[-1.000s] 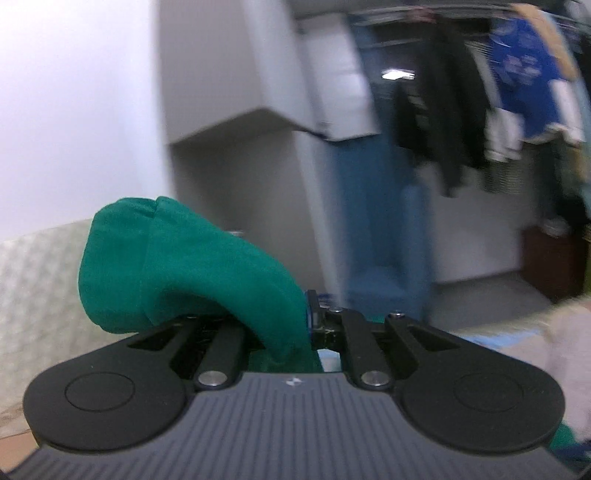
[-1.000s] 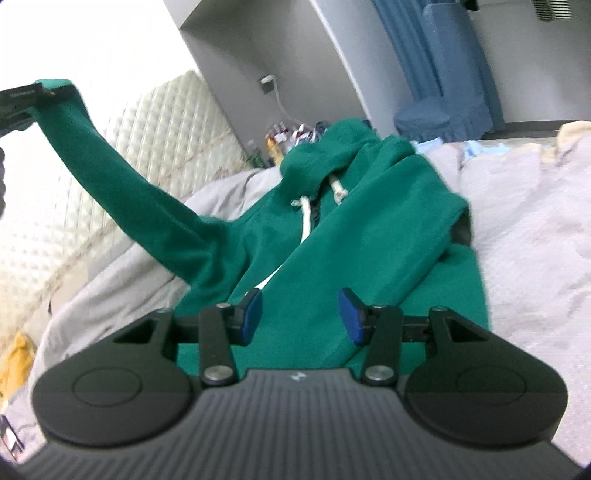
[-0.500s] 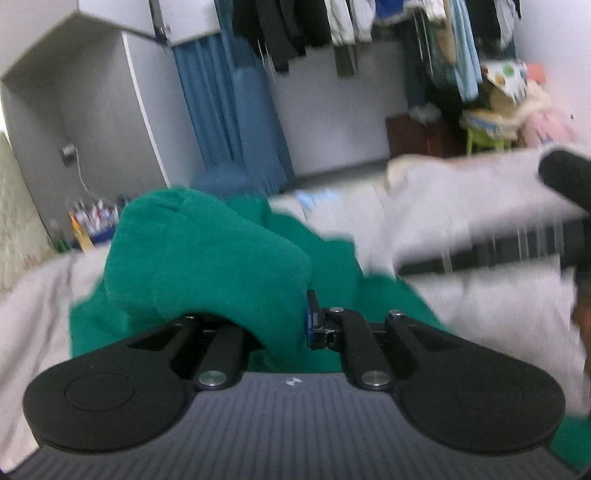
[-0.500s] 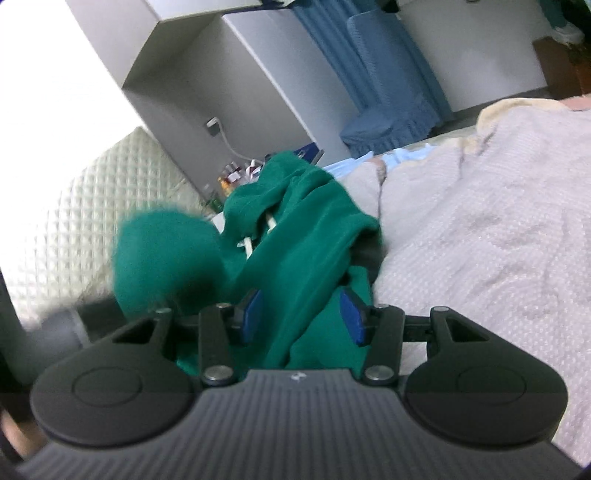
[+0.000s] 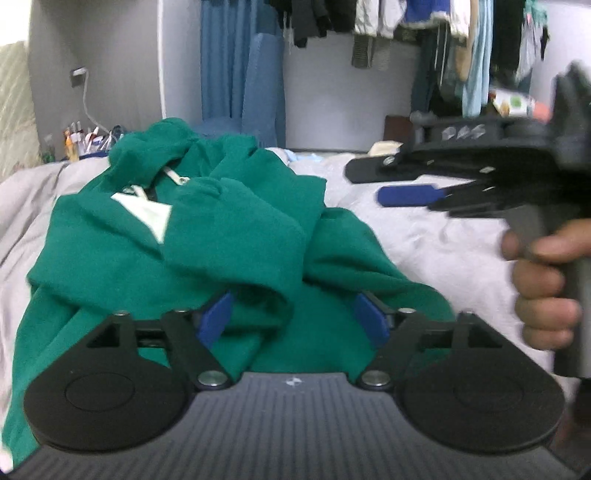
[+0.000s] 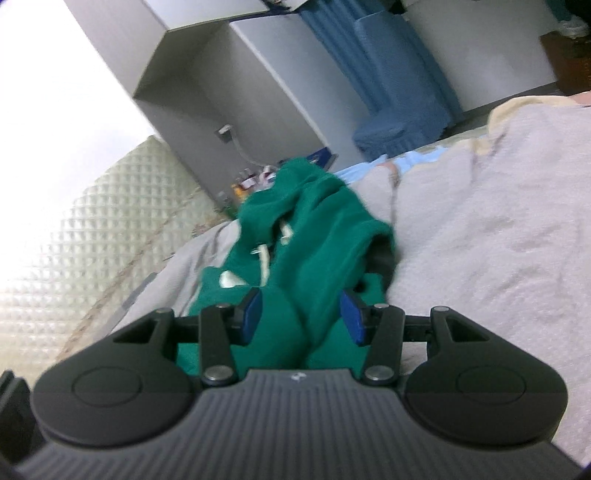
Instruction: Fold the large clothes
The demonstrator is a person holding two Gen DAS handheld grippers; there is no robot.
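A green hoodie [image 5: 221,229] with white drawstrings lies crumpled on the grey bedspread [image 5: 424,236], one sleeve folded across its body. My left gripper [image 5: 293,321] sits low over the near part of the hoodie. Its jaws are opening wide, and the sleeve fabric lies loose between them, not pressed by the pads. My right gripper [image 5: 373,183] hovers over the bedspread to the right of the hoodie, held in a person's hand [image 5: 543,280]. In its own view the right gripper [image 6: 301,317] stands half open over the hoodie [image 6: 314,236] with nothing gripped.
A pale quilted headboard [image 6: 92,229] runs along the left. Small bottles and a cable [image 5: 85,138] stand past the bed's far corner. Blue curtains [image 5: 240,74] and a rail of hanging clothes [image 5: 424,33] fill the back wall. Grey bedspread [image 6: 498,240] stretches to the right.
My left gripper came down from high up, carrying the green sleeve onto the hoodie's body, then let it go as its jaws spread. The right gripper shifted slightly and rolled.
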